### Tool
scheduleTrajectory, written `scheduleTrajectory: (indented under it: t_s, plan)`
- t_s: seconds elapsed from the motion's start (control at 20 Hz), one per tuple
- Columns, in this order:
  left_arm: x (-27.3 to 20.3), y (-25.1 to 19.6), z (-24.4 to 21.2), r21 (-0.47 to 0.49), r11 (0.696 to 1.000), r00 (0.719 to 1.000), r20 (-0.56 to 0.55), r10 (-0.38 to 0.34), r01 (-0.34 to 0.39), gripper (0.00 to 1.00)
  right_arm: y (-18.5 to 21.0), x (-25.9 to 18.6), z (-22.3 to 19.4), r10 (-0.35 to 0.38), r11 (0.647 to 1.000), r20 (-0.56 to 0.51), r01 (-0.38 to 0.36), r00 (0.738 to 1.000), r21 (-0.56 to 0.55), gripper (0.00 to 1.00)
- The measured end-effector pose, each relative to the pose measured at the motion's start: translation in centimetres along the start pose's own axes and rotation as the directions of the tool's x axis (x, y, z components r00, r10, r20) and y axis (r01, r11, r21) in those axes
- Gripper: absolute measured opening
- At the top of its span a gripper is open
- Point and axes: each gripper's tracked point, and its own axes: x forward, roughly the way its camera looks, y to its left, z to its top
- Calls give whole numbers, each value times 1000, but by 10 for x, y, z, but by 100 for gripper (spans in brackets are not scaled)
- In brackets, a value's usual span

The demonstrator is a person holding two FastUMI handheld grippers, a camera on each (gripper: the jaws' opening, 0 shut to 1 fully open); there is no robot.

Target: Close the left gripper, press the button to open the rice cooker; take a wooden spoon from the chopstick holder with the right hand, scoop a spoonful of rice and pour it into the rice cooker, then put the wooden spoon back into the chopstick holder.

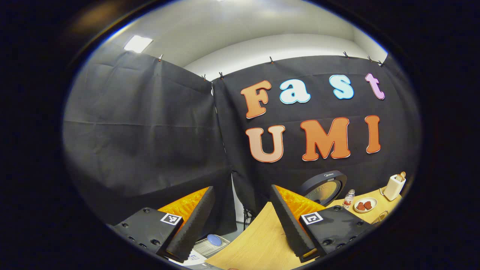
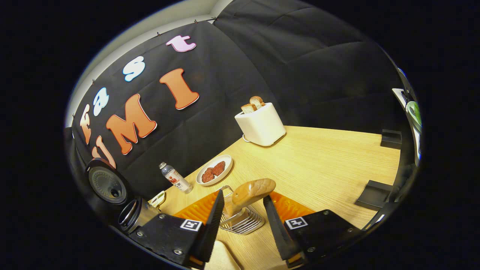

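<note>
My right gripper (image 2: 243, 195) is open, its fingers on either side of the wooden spoon (image 2: 250, 191); I see no contact. The spoon stands tilted in a wire chopstick holder (image 2: 242, 222) on the wooden table (image 2: 330, 161). The rice cooker (image 2: 129, 214) stands at the left with its round lid (image 2: 107, 183) raised. My left gripper (image 1: 242, 188) is open with nothing between its fingers, held off the table's left end and aimed at the booth wall. The rice cooker's raised lid (image 1: 324, 187) appears to its right.
A small bottle (image 2: 176, 178), a plate with red pieces (image 2: 214, 169) and a white toaster with bread (image 2: 261, 123) line the back of the table. Two black blocks (image 2: 390, 138) sit at its right edge. A pale object (image 2: 223, 258) lies under my right gripper.
</note>
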Motion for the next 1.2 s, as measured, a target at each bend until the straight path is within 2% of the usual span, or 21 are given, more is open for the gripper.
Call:
scheduleTrajectory:
  t_s: [0.05,0.1,0.15,0.2,0.4,0.6,0.75,1.05,1.2]
  plan:
    - [2,3,-1,0,1000,1000,-2,7,-7,100,4,-2,-1,7,1000,-11,-7,1000,11,63]
    - [4,5,-2,-1,1000,1000,-6,12,-12,100,2,-2,0,1,1000,-17,0,1000,14,44]
    - [6,6,-4,-6,1000,1000,-10,15,-16,100,2,2,-1,0,1000,-25,0,1000,10,47]
    - [7,6,-5,-13,1000,1000,-13,14,-14,100,6,3,1,14,1000,-33,-14,999,17,35]
    - [11,4,4,-4,1000,1000,11,0,0,97,25,9,8,53,998,-64,-51,997,27,22]
    - [11,5,13,21,1000,999,29,-16,15,100,34,18,11,21,998,-83,-26,996,-59,11]
    - [7,-5,20,13,998,998,31,-63,63,100,42,13,14,4,991,-77,-14,997,-133,9]
    - [10,4,22,22,996,994,53,-91,90,98,72,-11,44,2,982,-37,-9,999,-190,9]
    - [14,12,15,-15,995,994,42,-100,101,99,91,-30,65,17,971,-8,-18,1000,-236,8]
